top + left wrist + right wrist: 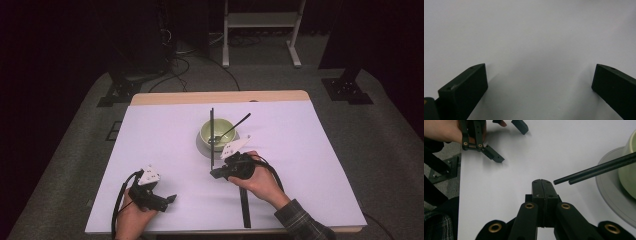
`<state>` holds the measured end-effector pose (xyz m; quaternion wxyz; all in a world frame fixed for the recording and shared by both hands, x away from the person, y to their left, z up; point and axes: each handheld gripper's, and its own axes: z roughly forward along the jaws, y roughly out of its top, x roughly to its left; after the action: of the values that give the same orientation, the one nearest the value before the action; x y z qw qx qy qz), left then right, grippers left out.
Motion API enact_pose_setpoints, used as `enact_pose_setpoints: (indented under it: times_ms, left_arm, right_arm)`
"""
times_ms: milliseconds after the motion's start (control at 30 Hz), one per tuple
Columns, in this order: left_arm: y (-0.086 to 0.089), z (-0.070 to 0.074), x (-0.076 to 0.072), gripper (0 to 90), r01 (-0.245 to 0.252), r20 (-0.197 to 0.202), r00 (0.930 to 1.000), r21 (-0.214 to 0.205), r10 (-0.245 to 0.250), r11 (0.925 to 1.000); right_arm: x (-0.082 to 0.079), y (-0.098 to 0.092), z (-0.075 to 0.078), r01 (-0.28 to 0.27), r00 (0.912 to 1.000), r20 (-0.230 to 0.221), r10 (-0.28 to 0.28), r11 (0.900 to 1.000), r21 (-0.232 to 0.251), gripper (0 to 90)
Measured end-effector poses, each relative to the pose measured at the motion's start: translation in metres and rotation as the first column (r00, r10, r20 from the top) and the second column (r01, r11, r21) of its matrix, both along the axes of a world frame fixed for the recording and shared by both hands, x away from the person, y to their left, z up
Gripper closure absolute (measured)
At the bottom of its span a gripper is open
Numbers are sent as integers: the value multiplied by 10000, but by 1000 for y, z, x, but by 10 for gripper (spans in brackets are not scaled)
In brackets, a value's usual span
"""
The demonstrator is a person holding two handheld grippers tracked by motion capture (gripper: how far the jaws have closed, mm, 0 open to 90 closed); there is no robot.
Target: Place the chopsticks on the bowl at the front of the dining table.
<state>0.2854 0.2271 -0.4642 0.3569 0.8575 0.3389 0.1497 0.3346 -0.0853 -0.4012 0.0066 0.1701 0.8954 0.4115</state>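
With its jaws pressed together and empty, the right gripper [541, 185] should open, then close squarely over the chopsticks [596, 170] at two o'clock.

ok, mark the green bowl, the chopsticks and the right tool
green bowl [216, 131], high view, inner wall.
chopsticks [596, 170], right gripper view, mid shafts.
right tool [541, 182], right gripper view, closed jaw tips.
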Motion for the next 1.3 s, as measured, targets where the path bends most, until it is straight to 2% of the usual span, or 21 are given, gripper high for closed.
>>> enact_pose_setpoints:
  times_ms: [733,1300]
  left_arm:
    - [0,0,0,0,4,9,10000,9,-4,10000]
    - [0,0,0,0,2,5,10000,2,-2,10000]
  right_arm:
    - [10,0,-7,631,9979,138,-631,9980,23,898]
    - [6,-3,-5,688,9973,270,-688,9976,-7,899]
